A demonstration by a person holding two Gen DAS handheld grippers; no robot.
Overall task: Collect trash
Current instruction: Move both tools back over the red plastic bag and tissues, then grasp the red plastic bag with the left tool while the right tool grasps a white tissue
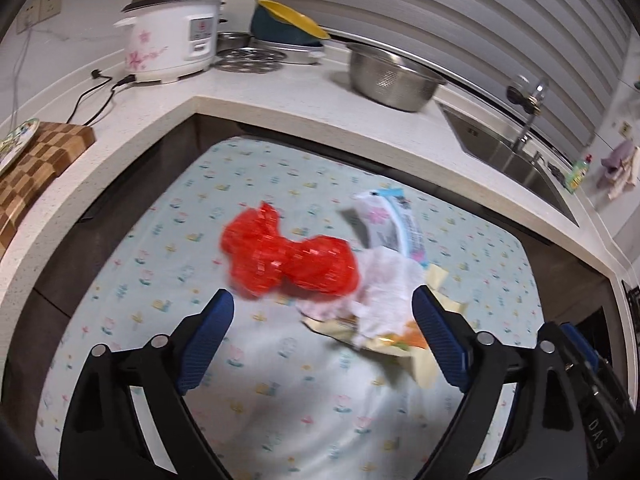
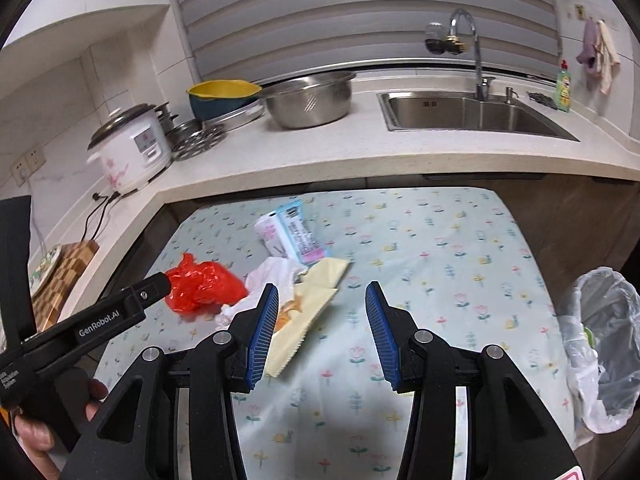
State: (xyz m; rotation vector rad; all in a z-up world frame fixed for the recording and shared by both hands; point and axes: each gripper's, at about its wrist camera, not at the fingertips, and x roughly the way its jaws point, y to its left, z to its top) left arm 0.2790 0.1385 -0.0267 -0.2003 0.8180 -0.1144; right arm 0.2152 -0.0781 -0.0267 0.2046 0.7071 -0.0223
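White speckled kitchen counter (image 2: pixel 328 152) wrapped in an L around a low table covered by a pale blue cloth printed with small flowers (image 2: pixel 440 248), and the trash lay bunched on the cloth's left-centre part. A crumpled red plastic bag (image 1: pixel 288 256) stretched with its long axis running left to right in the left wrist view, its pinched waist in the middle; it touched a wad of white tissue paper (image 1: pixel 384 280) on its right. Behind the tissue a white and light-blue snack wrapper (image 2: pixel 294 236) lay flat, its long axis pointing away toward the counter and leaning slightly left. A pale yellow torn wrapper (image 2: pixel 320 284) lay partly under the tissue, with an orange scrap beside it that was too blurred to identify. The left gripper (image 1: pixel 324 308) hung over the pile with its blue-padded jaws spread wide, the red bag and tissue between and just beyond the fingertips, nothing clamped. The right gripper (image 2: pixel 322 300) also stood with jaws parted and held nothing, its left finger over the yellow wrapper. A bin lined with a translucent white plastic bag (image 2: pixel 600 344) stood at the table's right edge, well apart from the pile. On the counter sat a white rice cooker with pink flowers (image 1: pixel 172 36), a perforated steel colander bowl (image 2: pixel 308 100), and a steel sink (image 2: pixel 476 114).
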